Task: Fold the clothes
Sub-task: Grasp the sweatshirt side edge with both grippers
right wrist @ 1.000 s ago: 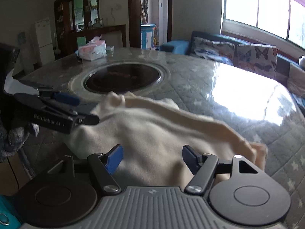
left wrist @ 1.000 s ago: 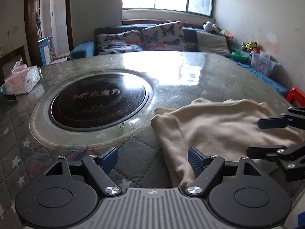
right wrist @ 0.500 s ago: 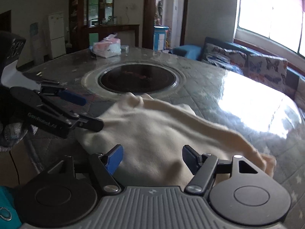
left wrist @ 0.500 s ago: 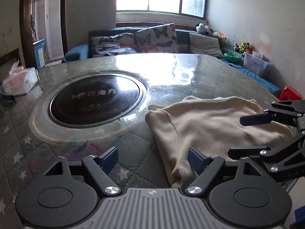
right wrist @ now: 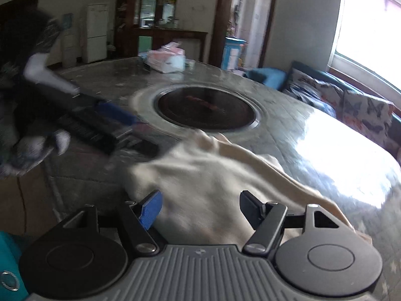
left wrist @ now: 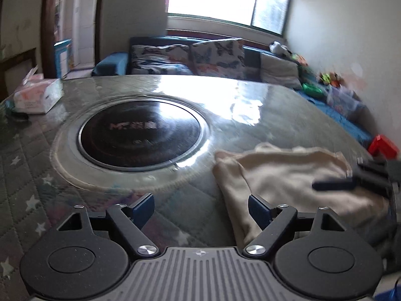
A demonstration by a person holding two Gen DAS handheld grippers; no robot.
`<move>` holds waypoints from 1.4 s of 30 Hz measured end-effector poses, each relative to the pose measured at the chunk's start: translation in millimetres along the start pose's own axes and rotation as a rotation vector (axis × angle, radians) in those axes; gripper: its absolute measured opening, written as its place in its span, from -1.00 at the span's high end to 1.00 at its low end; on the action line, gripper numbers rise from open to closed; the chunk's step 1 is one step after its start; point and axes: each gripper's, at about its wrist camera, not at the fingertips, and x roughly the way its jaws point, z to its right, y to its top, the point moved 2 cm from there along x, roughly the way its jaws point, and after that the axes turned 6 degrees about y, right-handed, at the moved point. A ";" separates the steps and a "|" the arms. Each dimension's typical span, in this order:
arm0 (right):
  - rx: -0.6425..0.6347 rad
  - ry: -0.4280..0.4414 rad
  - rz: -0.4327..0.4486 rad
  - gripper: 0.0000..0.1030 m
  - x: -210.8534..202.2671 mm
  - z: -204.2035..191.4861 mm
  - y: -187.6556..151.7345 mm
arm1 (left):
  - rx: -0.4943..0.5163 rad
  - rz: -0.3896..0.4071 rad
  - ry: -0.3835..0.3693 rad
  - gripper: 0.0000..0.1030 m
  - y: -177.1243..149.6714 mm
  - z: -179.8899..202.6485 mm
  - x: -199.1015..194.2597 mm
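Note:
A cream garment lies bunched on the quilted round table near its front edge; in the right wrist view it fills the middle. My left gripper is open and empty, just left of the garment's near corner. My right gripper is open and empty, right over the garment's near part. The right gripper shows blurred in the left wrist view above the cloth's right side. The left gripper shows in the right wrist view, held by a gloved hand, left of the cloth.
A round black cooktop is set in the table's middle. A tissue box stands at the far left edge. A sofa with butterfly cushions stands behind the table. A red stool is at the right.
Both grippers have lifted and pulled back from the garment; both views are blurred by motion. The garment looks smaller and farther in the left wrist view. Both stay open.

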 end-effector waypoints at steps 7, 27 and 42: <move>-0.147 0.079 -0.035 -0.29 23.3 -38.0 7.0 | -0.146 -0.069 -0.022 -0.69 7.6 -13.3 6.6; 0.026 0.127 0.038 0.74 15.4 -10.5 21.8 | -0.463 -0.199 -0.186 -0.66 9.7 -4.4 24.9; 0.091 0.163 0.081 0.73 -9.5 5.9 6.4 | -0.619 -0.303 -0.279 0.59 1.4 2.5 62.5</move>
